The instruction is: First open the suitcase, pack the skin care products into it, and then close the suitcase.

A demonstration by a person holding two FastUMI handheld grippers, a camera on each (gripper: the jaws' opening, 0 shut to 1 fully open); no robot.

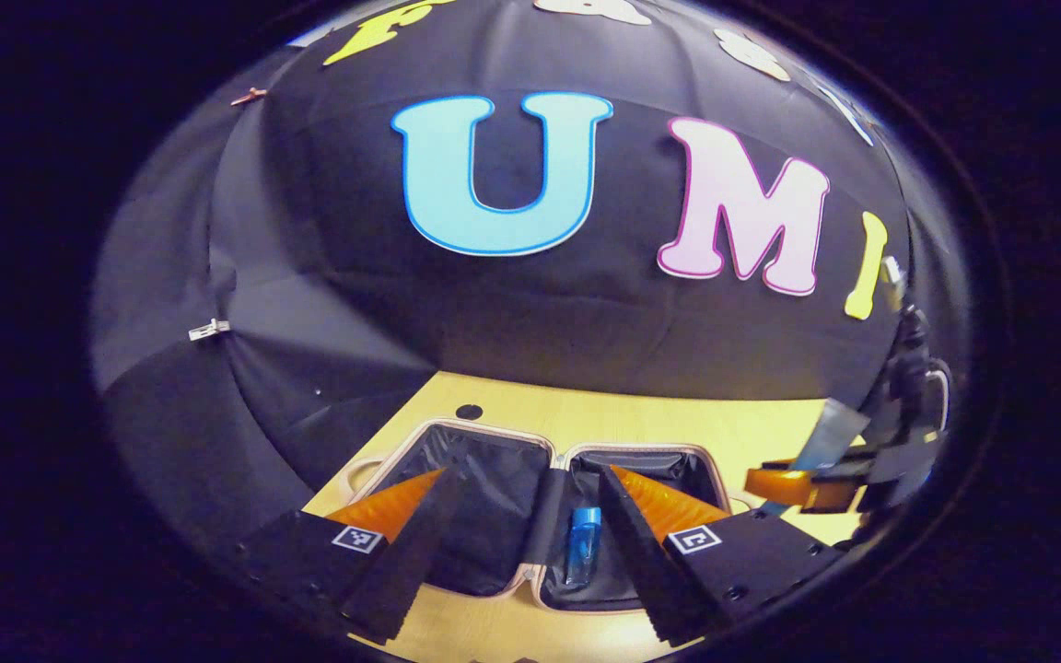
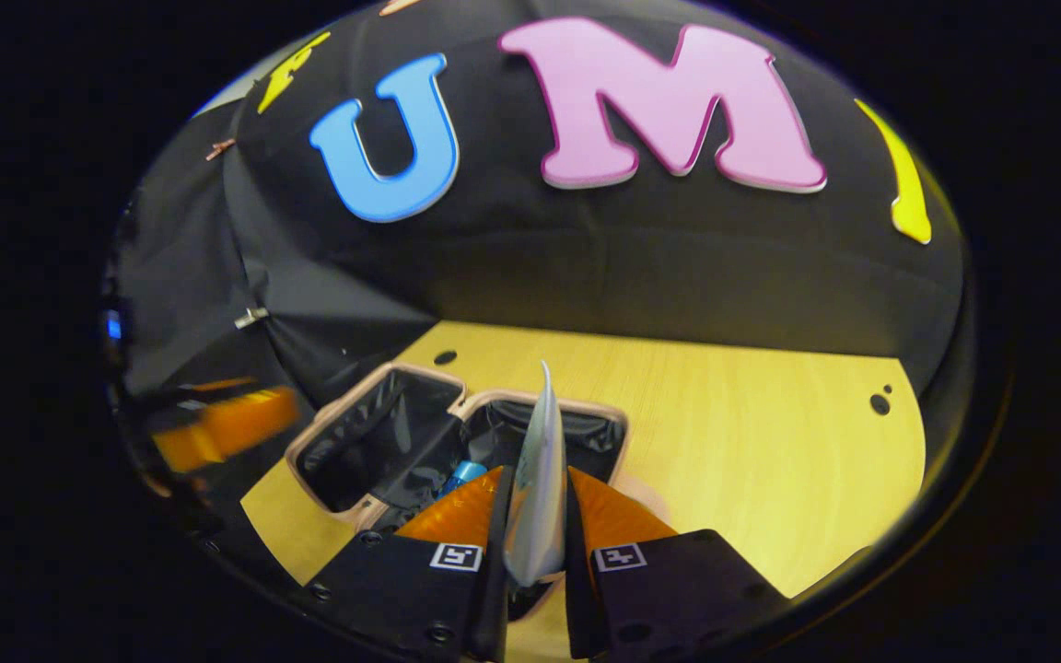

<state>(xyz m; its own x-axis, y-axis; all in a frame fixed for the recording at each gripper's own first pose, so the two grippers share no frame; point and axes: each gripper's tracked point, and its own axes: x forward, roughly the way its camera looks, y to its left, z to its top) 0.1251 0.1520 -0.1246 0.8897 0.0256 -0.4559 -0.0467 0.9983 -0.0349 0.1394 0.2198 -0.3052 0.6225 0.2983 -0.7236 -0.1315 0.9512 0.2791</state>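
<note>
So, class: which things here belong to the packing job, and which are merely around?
Job:
- open suitcase
- blue bottle lying inside it
- pale sachet clamped in right gripper
- left gripper, open

Around:
- wooden table
- metal clip on the cloth wall

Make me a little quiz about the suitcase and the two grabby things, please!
1. True or false: the suitcase lies open on the table.
2. What does the right hand-held gripper hold between its fingers? A) a pale flat packet B) a spoon C) a red ball
3. Fill in: a small ____ bottle lies inside the suitcase.

Key
1. True: both halves lie spread apart, showing the dark lining.
2. A: the pale flat packet stands upright, pinched between both fingers, over the suitcase.
3. Blue: the blue bottle lies in one half, seen between the open fingers of the left hand-held gripper.
</note>
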